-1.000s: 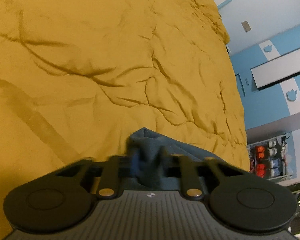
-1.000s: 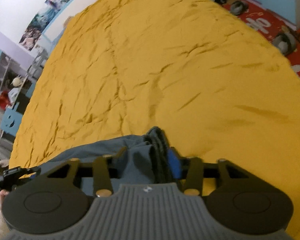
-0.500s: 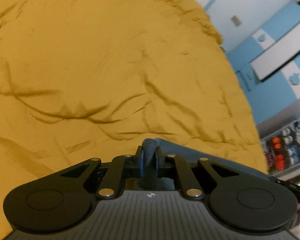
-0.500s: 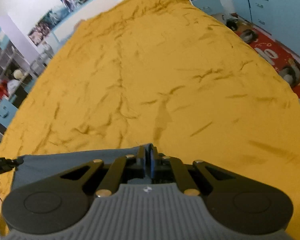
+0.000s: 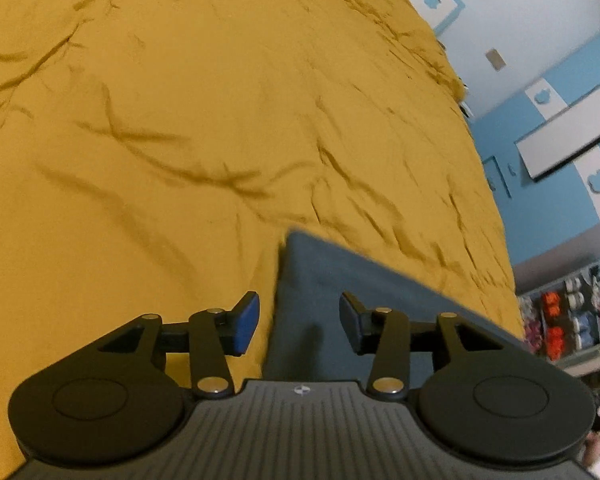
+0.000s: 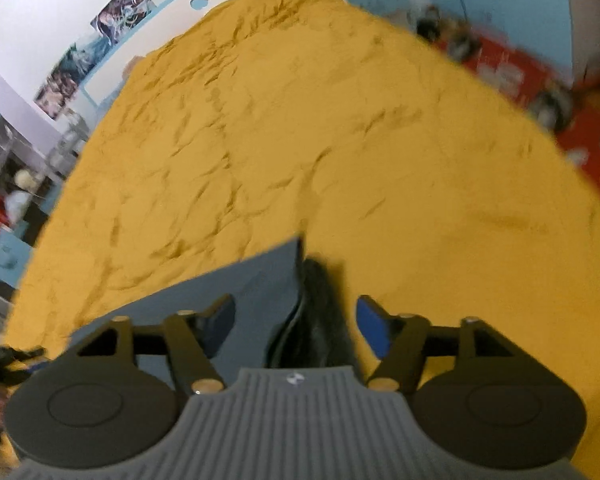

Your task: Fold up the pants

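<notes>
Blue-grey pants [image 5: 340,280] lie flat on the yellow bedspread [image 5: 180,120], one corner reaching out ahead of my left gripper [image 5: 298,320]. Its jaws are opening, and the pants' edge runs between them untouched by the pads. In the right wrist view the pants [image 6: 236,284] show a straight far edge and a dark waistband fold [image 6: 316,312] at their right corner. My right gripper [image 6: 294,320] hangs over that corner with its jaws opening wide, the pads clear of the cloth.
The creased bedspread [image 6: 300,140] fills most of both views. Beyond its far side are a blue and white wall [image 5: 560,140] and shelves of small items [image 5: 568,320]. A red floor mat [image 6: 540,92] with shoes lies off the bed's right edge.
Both grippers were shut on bunched pants fabric; both have let go and stand wide. The pants now lie flat with a straight far edge. The left gripper has risen and drawn back.
</notes>
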